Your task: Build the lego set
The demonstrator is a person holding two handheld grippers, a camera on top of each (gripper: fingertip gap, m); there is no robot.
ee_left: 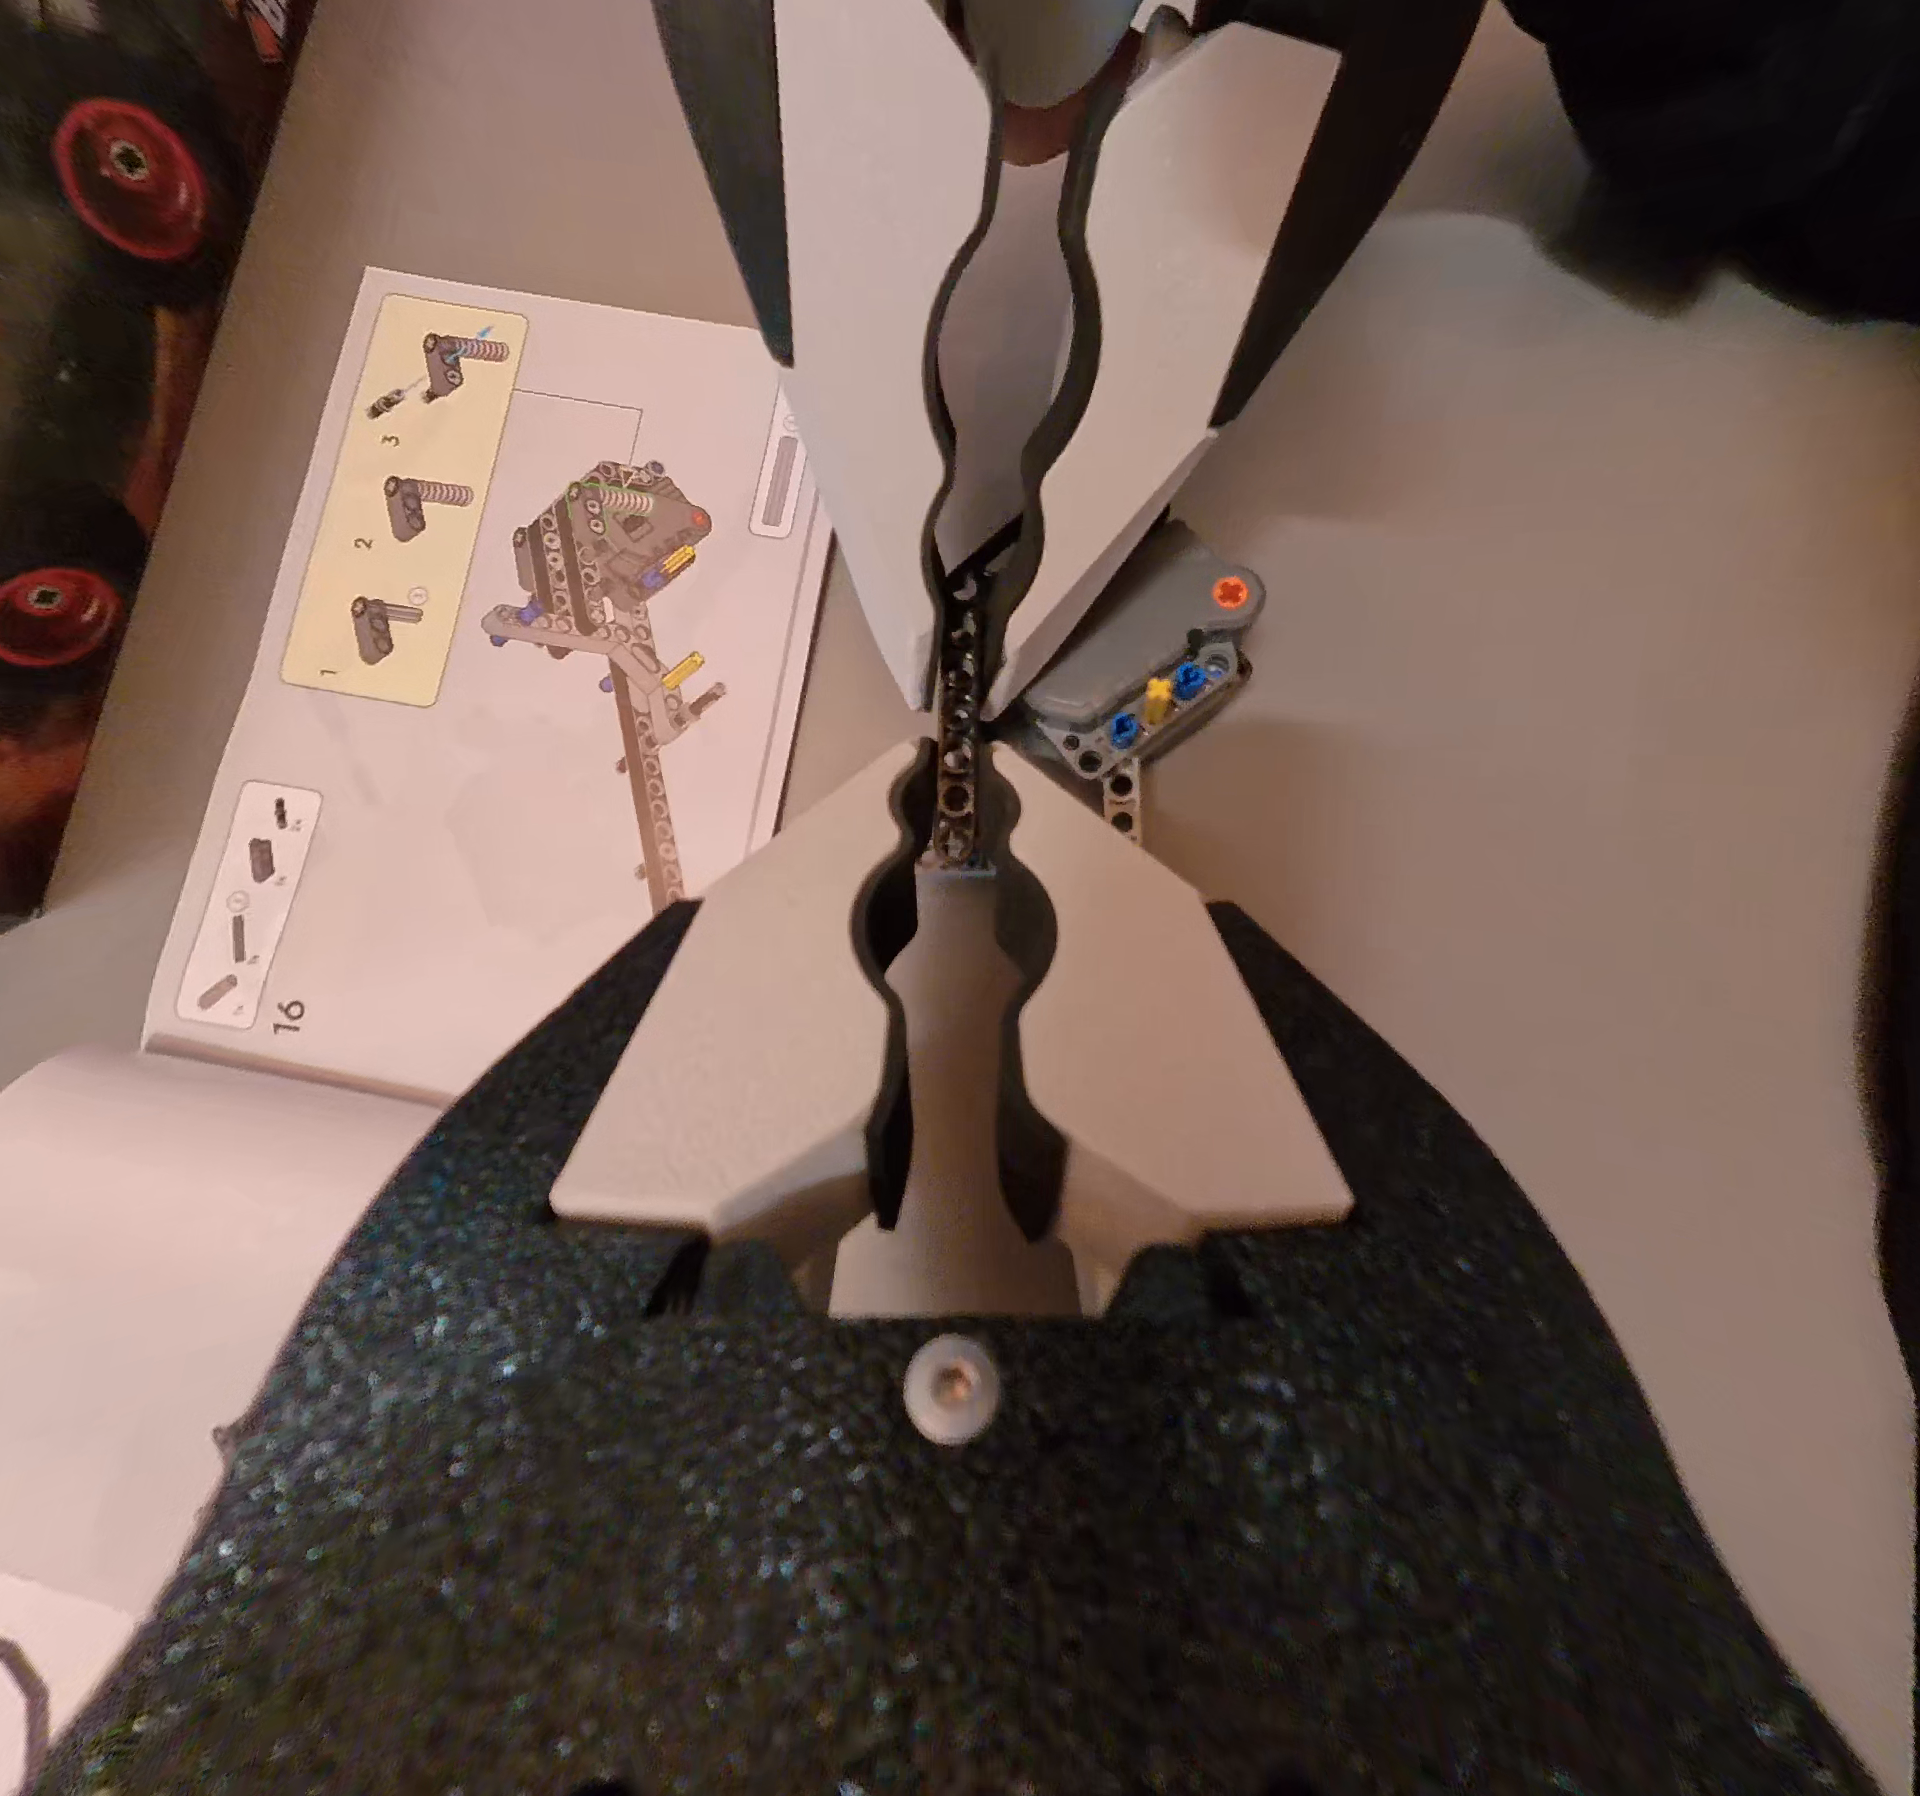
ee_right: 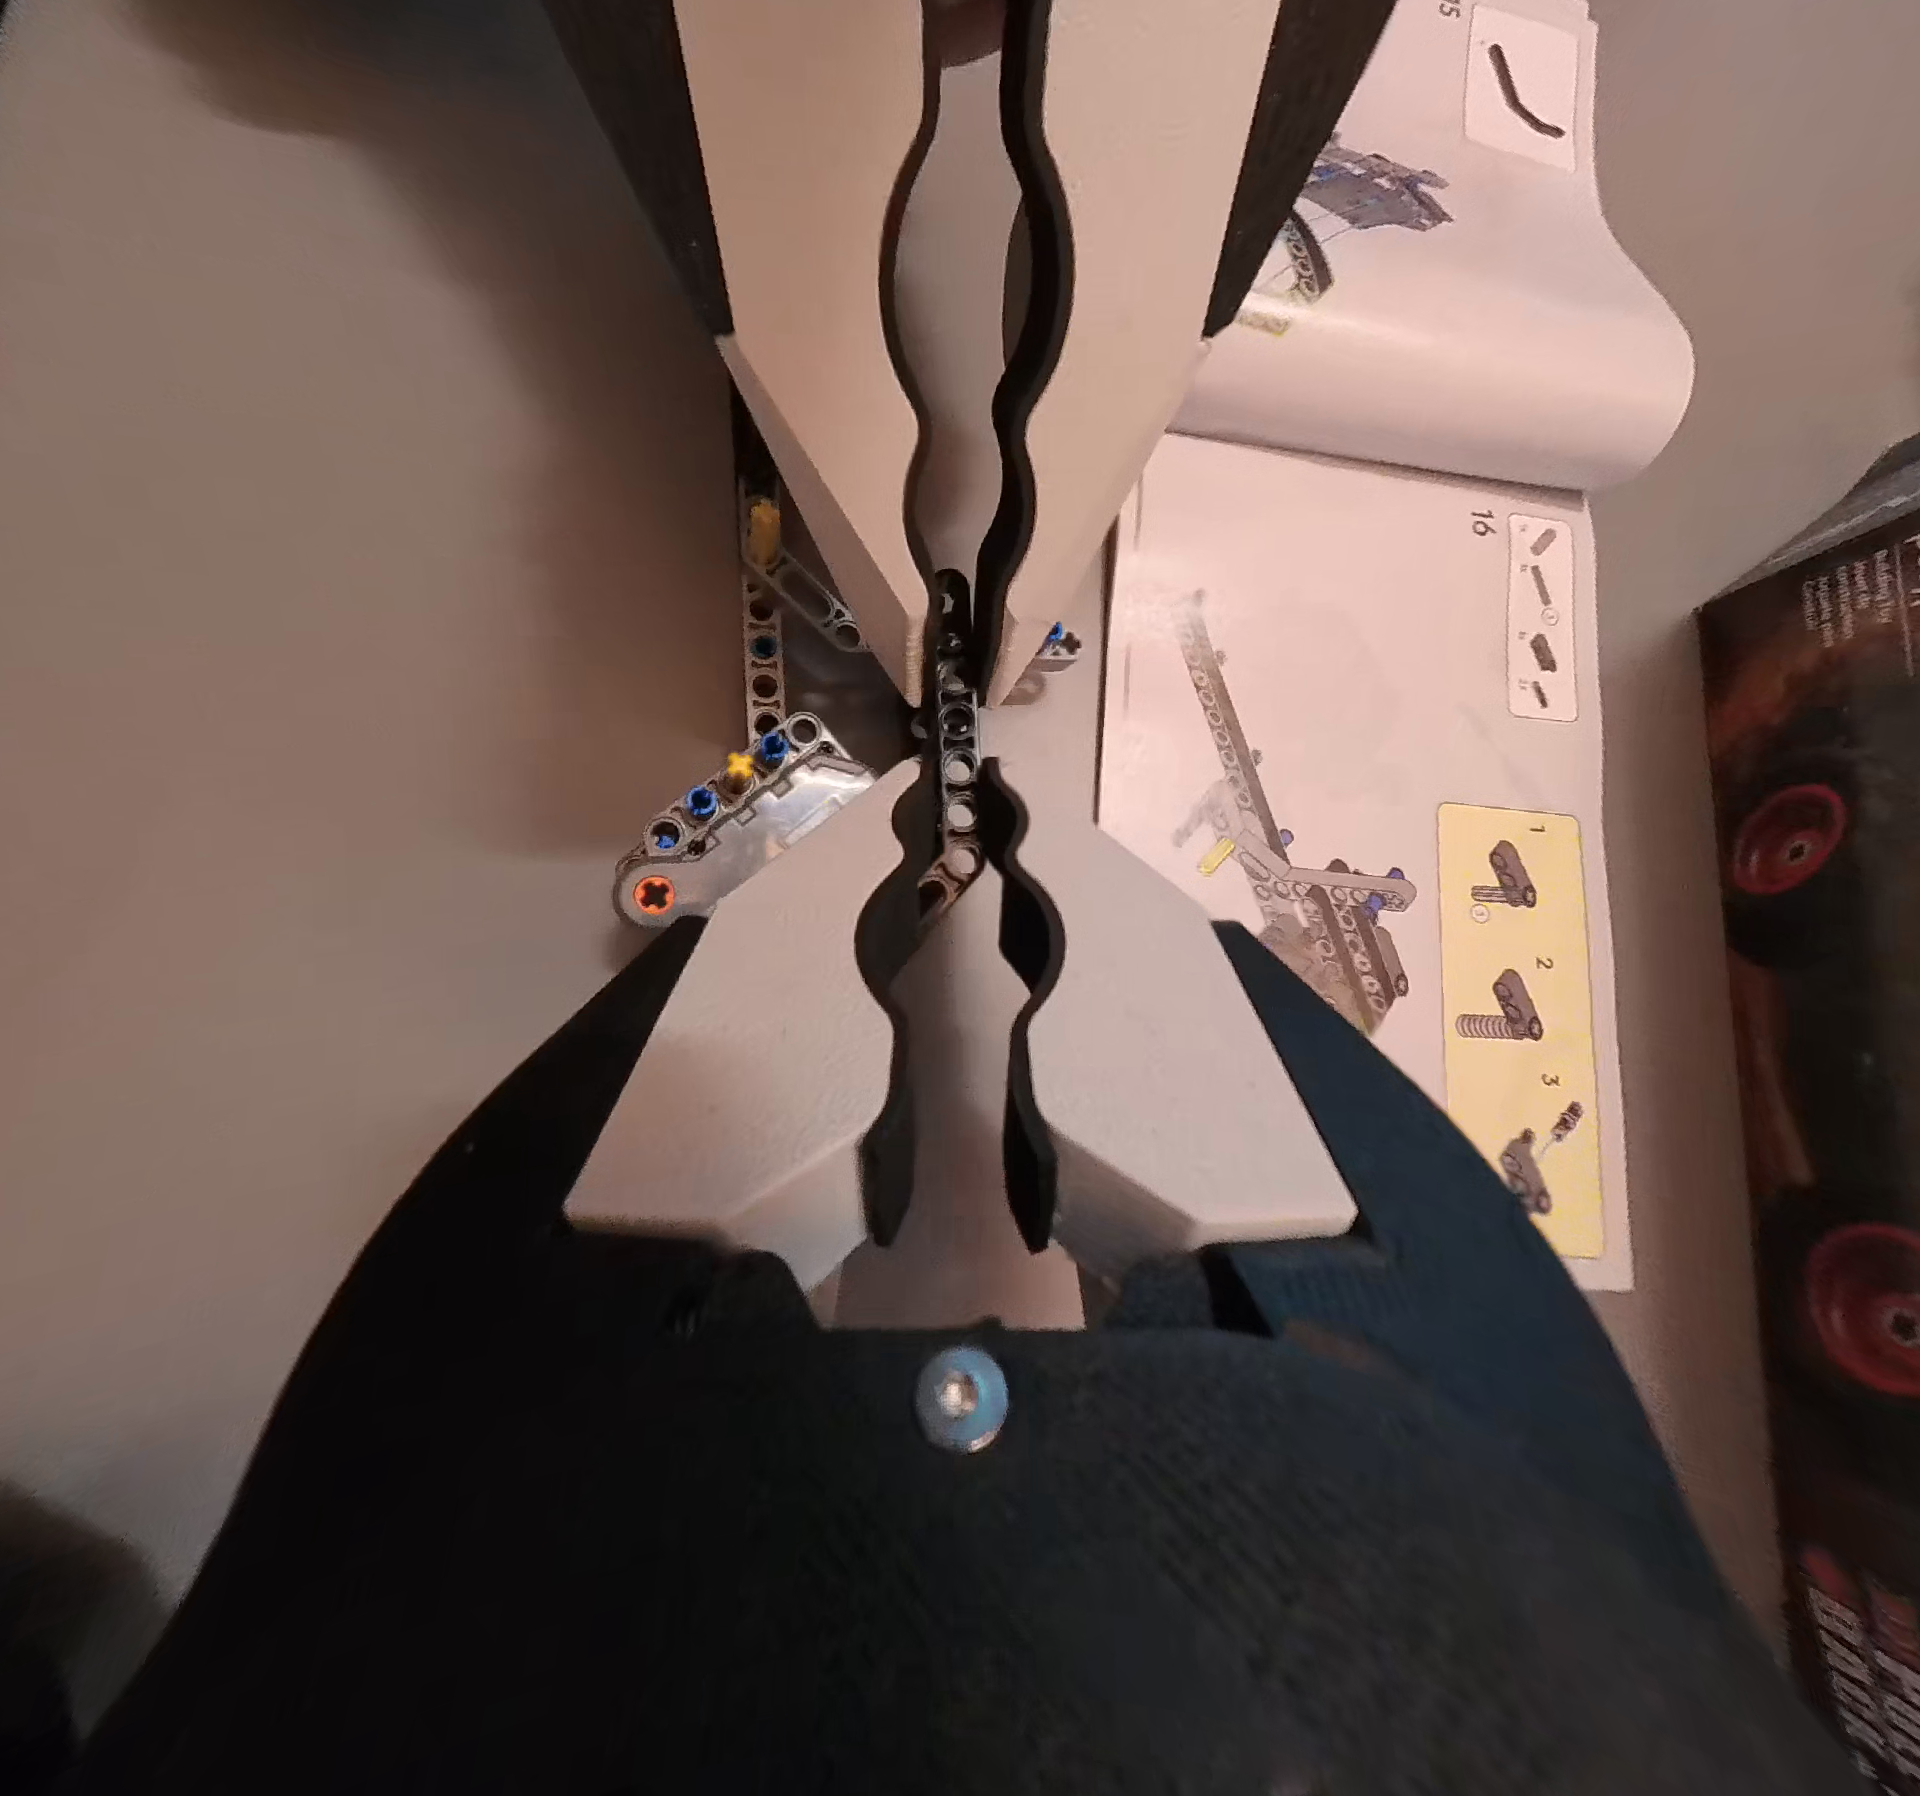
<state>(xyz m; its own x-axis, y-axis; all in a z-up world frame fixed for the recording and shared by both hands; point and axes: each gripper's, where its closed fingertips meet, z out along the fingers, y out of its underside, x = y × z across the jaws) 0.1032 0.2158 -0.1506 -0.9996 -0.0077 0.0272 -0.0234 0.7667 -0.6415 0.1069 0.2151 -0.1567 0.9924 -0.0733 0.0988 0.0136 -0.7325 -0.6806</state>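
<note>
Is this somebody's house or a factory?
Probably a hobby table indoors, maybe at home; I can't be sure. An open paper instruction booklet lies on the plain beige tabletop, beside a dark toy box with red wheels pictured.

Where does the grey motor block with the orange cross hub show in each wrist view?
Left wrist view: the motor block lies right of centre, partly behind the far gripper's finger, orange hub at its upper right.
Right wrist view: the motor block lies left of centre, by the near gripper's left finger, orange hub at its lower left.
Shared landmark: the black beam clamped by both grippers at picture centre.
</note>
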